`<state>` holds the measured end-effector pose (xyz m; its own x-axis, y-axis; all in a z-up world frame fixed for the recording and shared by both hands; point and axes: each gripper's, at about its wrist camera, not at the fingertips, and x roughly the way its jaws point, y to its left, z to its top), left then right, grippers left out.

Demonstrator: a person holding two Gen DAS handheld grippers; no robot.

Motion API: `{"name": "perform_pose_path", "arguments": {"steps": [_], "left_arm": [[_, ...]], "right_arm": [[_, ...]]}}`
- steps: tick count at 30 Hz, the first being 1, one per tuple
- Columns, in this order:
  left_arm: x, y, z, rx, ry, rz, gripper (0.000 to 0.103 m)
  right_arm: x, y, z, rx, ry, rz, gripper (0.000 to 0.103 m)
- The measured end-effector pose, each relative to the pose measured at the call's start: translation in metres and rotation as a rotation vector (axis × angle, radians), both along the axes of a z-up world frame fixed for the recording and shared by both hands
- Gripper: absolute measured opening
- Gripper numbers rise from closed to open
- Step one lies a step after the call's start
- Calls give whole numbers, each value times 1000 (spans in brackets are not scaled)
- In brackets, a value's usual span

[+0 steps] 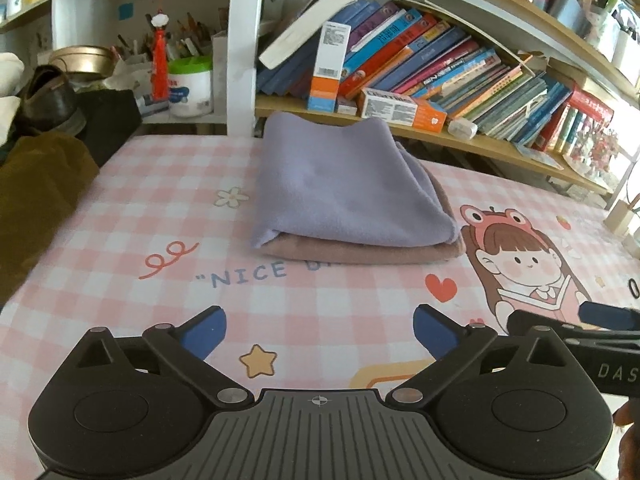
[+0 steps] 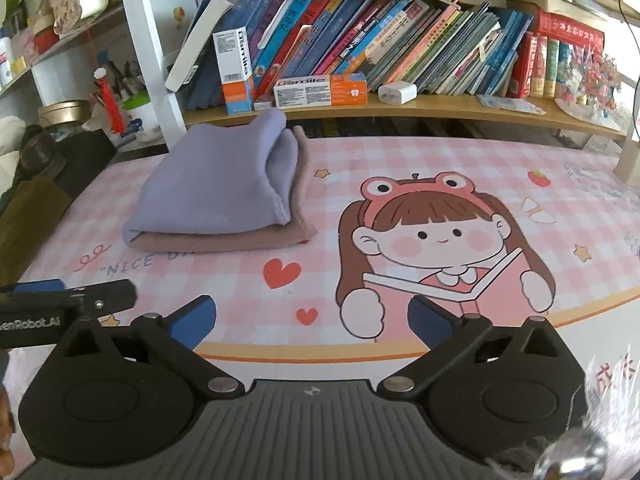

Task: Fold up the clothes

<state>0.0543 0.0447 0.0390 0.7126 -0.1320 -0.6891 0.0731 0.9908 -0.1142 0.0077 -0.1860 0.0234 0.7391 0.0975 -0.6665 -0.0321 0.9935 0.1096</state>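
Note:
A folded lilac cloth (image 1: 344, 188) lies on top of a folded dusty-pink cloth (image 1: 360, 254) at the far side of the pink checked table mat (image 1: 160, 208). From the right wrist, the same lilac cloth (image 2: 212, 188) and pink cloth (image 2: 224, 240) sit at the left. My left gripper (image 1: 320, 334) hovers over the mat well short of the stack, open, nothing between its blue pads. My right gripper (image 2: 312, 322) is open too, over the cartoon girl print (image 2: 440, 240), with nothing between its pads. Each gripper shows at the other view's edge.
A shelf of books (image 1: 440, 64) and boxes runs just behind the stack. A brown garment (image 1: 36, 200), a shoe (image 1: 48, 96) and jars stand at the left. Crinkled plastic (image 2: 600, 420) lies at the lower right of the right wrist view.

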Motion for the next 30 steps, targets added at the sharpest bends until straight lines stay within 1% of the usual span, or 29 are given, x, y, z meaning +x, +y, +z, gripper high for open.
{"name": "perform_pose_path", "arguments": {"steps": [6, 18, 27, 30], "left_arm": [[-6, 2, 1, 10, -3, 4, 101], [-8, 5, 2, 10, 0, 13, 102], [-8, -4, -7, 61, 23, 0, 102], [-9, -5, -7, 66, 14, -2, 102]], "right_arm": [[-4, 1, 2, -9, -23, -11, 103], [-9, 6, 4, -19, -38, 1, 103], [-8, 9, 3, -44, -46, -1, 103], [-8, 9, 1, -47, -37, -5, 103]]}}
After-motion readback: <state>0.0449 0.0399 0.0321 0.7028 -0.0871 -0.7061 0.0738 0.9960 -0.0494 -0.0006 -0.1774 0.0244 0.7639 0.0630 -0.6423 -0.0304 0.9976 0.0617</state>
